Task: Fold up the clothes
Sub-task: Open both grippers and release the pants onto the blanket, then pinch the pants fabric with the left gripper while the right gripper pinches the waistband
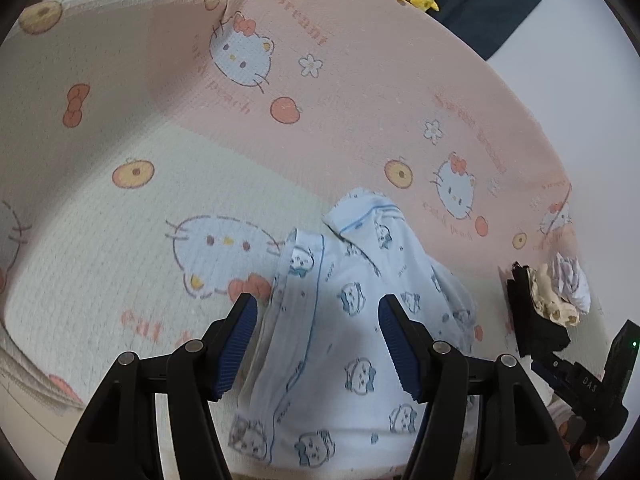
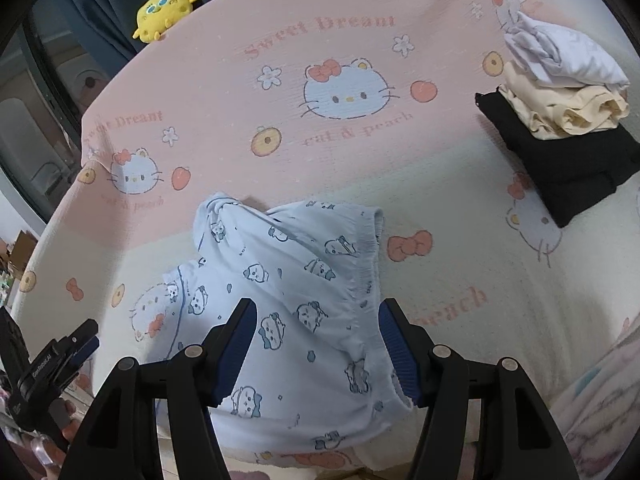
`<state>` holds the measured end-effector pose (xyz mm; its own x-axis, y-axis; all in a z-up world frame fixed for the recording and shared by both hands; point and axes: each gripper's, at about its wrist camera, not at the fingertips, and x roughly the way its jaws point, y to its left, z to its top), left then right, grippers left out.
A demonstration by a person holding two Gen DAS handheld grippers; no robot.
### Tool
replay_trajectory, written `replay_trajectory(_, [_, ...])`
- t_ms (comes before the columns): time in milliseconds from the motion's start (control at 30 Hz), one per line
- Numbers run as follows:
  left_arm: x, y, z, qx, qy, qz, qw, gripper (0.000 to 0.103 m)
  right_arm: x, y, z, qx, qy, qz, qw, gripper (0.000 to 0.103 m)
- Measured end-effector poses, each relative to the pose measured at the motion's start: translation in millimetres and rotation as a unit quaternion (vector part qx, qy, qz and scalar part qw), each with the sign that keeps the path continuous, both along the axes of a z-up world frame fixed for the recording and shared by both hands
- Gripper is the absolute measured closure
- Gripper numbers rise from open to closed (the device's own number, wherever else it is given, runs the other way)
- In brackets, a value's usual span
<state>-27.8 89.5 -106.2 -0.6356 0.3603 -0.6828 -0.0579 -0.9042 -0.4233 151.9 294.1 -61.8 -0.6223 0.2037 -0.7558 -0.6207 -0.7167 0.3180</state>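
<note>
Light-blue printed pyjama bottoms (image 2: 304, 292) lie crumpled on the bed's pink-and-cream cat-print blanket (image 2: 360, 152), near its front edge, w/ the gathered elastic waistband (image 2: 372, 248) on the right side in the right-wrist view and a leg w/ dark-blue piping (image 1: 316, 320) trailing toward the left. Left claw (image 1: 318, 344) hangs over the piped leg area, jaws apart, nothing pinched btwn them; cloth shows below the gap but the pads don't press it. Right claw (image 2: 318, 348) sits over the waistband end, jaws also apart & empty. Garment looks thin, soft and very light, prob. cotton knit: zero stiffness, will sag and drape from any pinch, folds won't hold unless smoothed flat. Not slippery, not fragile, though the elastic bunches and may spring back a bit. Best holds, in my judgement: one claw on the waistband corner where the cloth is thickest, the other on the hem or the piped side seam, so the piece can be stretched flat btwn both before folding. A single-layer pinch mid-panel would just lift a tent. Already-folded stack (image 2: 560, 120) (white, cream, black) sits apart at right; yellow plush toy (image 2: 164, 12) at the bed's far edge.
</note>
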Motion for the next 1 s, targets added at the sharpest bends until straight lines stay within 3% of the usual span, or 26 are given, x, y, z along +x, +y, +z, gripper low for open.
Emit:
replay_trajectory(300, [-42.8, 20.9, -4.5, -0.007, -0.044, -0.016, 0.9989, 0.042, -31.9, 35.5, -22.9, -0.022, -0.036, 0.012, 0.999, 0.04])
replay_trajectory(633, [-101.3, 62.3, -6.9, -0.053, -0.07, -0.103, 0.9908, 0.042, -73.1, 77.5, -38.3, -0.056, -0.048, 0.044, 0.996, 0.04])
replay_trajectory(1000, [-157.3, 62.6, -41.7, -0.011, -0.123, -0.083, 0.9889, 0.042, -80.9, 110.3, -78.6, -0.142, -0.029, 0.031, 0.989, 0.04])
